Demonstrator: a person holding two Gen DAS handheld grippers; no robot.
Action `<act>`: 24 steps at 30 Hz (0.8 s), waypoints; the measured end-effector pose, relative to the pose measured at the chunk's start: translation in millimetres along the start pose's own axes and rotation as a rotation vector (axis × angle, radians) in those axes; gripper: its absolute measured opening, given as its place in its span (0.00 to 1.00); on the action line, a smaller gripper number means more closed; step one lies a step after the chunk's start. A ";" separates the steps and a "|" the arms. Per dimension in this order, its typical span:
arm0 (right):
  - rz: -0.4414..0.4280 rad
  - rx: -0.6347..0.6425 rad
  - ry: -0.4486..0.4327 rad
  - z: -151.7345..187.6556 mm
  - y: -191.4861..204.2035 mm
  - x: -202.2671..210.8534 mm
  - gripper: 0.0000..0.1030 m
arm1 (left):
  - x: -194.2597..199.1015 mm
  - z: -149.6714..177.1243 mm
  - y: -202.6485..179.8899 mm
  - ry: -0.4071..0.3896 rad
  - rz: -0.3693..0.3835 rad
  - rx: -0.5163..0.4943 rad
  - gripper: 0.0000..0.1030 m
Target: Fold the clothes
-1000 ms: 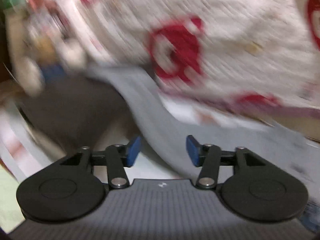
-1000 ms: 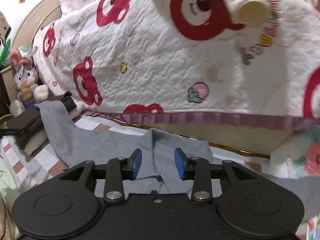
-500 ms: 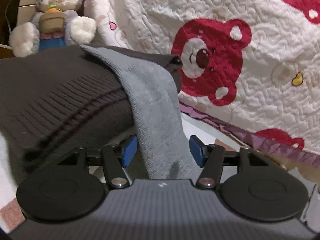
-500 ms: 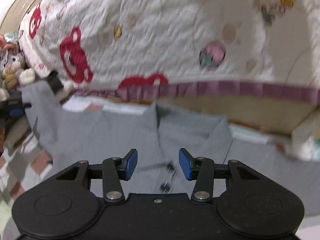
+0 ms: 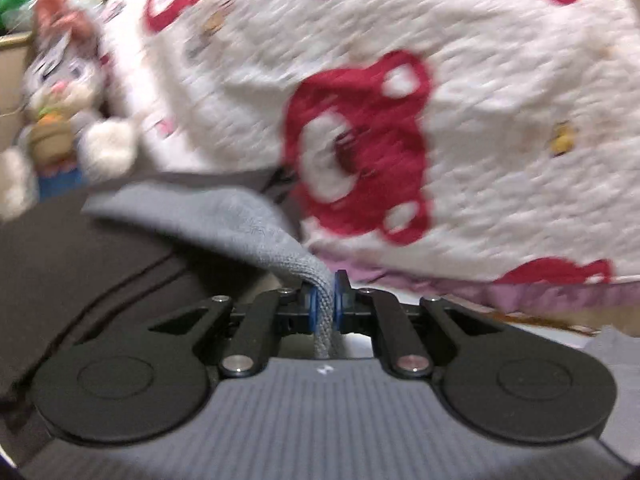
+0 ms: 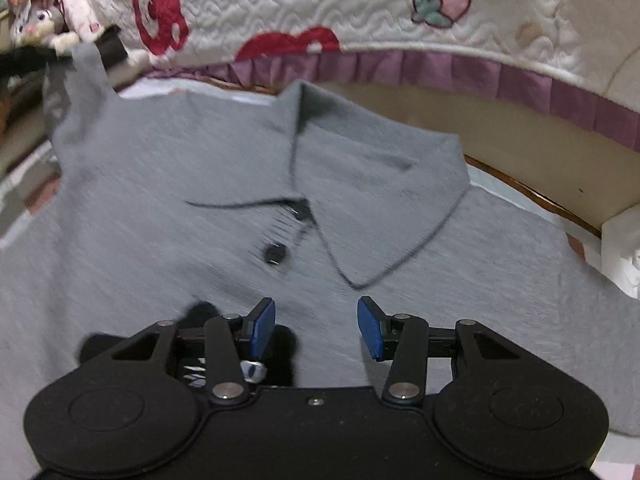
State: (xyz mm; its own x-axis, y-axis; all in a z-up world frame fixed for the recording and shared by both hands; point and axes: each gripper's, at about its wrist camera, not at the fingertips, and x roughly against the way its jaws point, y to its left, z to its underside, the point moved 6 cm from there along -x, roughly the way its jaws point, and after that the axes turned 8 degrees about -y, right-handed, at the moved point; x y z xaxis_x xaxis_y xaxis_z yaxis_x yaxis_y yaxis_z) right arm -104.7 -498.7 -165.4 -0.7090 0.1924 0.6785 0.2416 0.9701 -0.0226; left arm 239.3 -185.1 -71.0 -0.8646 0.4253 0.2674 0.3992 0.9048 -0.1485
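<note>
1. Bedding fills the background of both wrist views: a white quilted bedspread printed with red bear faces (image 5: 400, 120), edged with a purple frill, hangs down behind the work area.
2. At the far left of the left wrist view a grey plush rabbit with pink ears (image 5: 60, 92) sits upright against the bedspread; the picture is blurred, and no writing on it can be read.
3. Below the rabbit lies a dark brown ribbed knit garment (image 5: 80, 272), spreading across the lower left of that view.
4. Over the brown garment drapes a sleeve of the grey knit polo sweater (image 5: 224, 220); its cloth narrows to a bunched fold that runs straight into the left claw (image 5: 325, 306).
5. The left claw is pressed together on that fold of sleeve, blue pads squeezing the grey knit from both sides.
6. A small white mark shows on the claw's ribbed grey body just below the pads; it is too small to read as a brand.
7. In the right wrist view the sweater lies flat on the bed, front up, collar spread, with two dark buttons at the placket; its sleeve reaches away to the upper left.
8. The right claw (image 6: 316, 328) stands spread with nothing between its blue pads, just above the sweater's chest, below the buttons and the collar point.
9. A pale board shows at the far right, beyond the sweater's shoulder.
</note>
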 end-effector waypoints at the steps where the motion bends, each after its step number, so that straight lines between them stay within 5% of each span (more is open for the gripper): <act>1: 0.000 -0.003 0.003 2.3 -4.9 -2.4 0.49 | 7.7 -6.2 -11.6 -0.010 0.046 0.014 0.07; 5: -0.011 -0.026 0.002 6.1 -18.4 -10.7 0.49 | 50.7 -19.0 -81.3 -0.021 0.280 0.035 0.07; 11: -0.006 -0.087 -0.018 13.1 -25.2 -17.3 0.49 | 88.5 39.9 -179.5 0.211 0.615 0.096 0.07; 17: -0.009 -0.062 0.009 24.1 -17.0 -10.8 0.49 | 84.5 130.8 -204.1 0.493 0.712 0.044 0.08; 24: -0.008 -0.041 -0.010 4.9 -1.3 -1.1 0.49 | 71.3 167.3 -189.5 0.672 0.794 0.114 0.19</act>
State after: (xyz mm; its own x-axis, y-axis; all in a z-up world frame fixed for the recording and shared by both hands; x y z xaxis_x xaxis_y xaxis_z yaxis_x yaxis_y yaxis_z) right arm -107.4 -499.5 -169.7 -0.7175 0.1860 0.6713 0.2622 0.9649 0.0128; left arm 51.0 -329.9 -183.0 -0.0049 0.8521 0.5233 0.7167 0.3680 -0.5924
